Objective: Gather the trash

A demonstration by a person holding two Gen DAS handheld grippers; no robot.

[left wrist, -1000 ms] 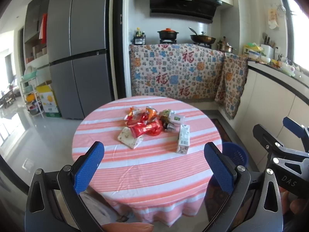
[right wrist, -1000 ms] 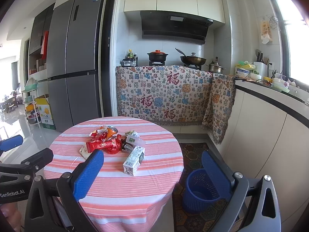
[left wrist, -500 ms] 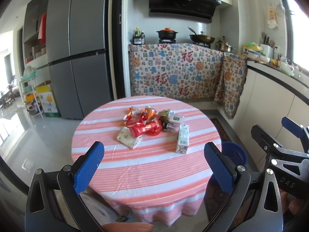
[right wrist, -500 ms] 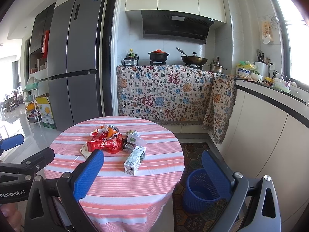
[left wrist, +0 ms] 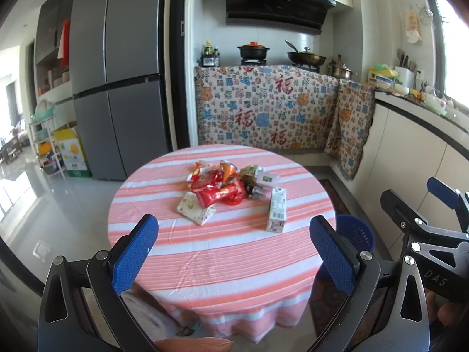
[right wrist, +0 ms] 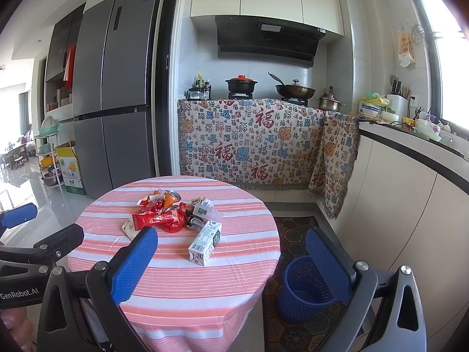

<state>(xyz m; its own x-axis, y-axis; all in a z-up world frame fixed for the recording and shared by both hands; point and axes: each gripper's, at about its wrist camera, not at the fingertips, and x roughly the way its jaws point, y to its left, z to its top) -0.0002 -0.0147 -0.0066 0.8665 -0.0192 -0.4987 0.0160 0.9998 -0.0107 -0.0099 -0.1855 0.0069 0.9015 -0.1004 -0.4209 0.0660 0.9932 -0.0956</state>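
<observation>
A round bench (left wrist: 222,252) covered in a pink-and-white striped cloth stands in a kitchen, and the trash lies in a loose heap near its middle. The left claw (left wrist: 234,248) hangs at the near edge of the bench with its blue pads (left wrist: 133,252) wide apart and nothing between them. The right claw (right wrist: 231,267) is likewise spread open and empty, off the near right side of the bench, and shows at the right edge of the left wrist view (left wrist: 439,226).

In the heap, a red snack wrapper (right wrist: 159,219) lies across the front, with a patterned white packet (left wrist: 195,209) touching it on the near left. An orange can (right wrist: 170,198) sits tilted at the far side among crumpled red and orange wrappers. A milk carton (right wrist: 205,242) lies on its side just right of the heap, nearest the right claw, with a small clear plastic box (right wrist: 206,211) beyond it.

A blue perforated basket (right wrist: 306,289) stands on the patterned floor mat (right wrist: 293,228) right of the bench, partly hidden by the right claw's pad. Farther off are a grey fridge (right wrist: 117,88) at the left and a stove counter draped in a printed cloth (right wrist: 252,143).
</observation>
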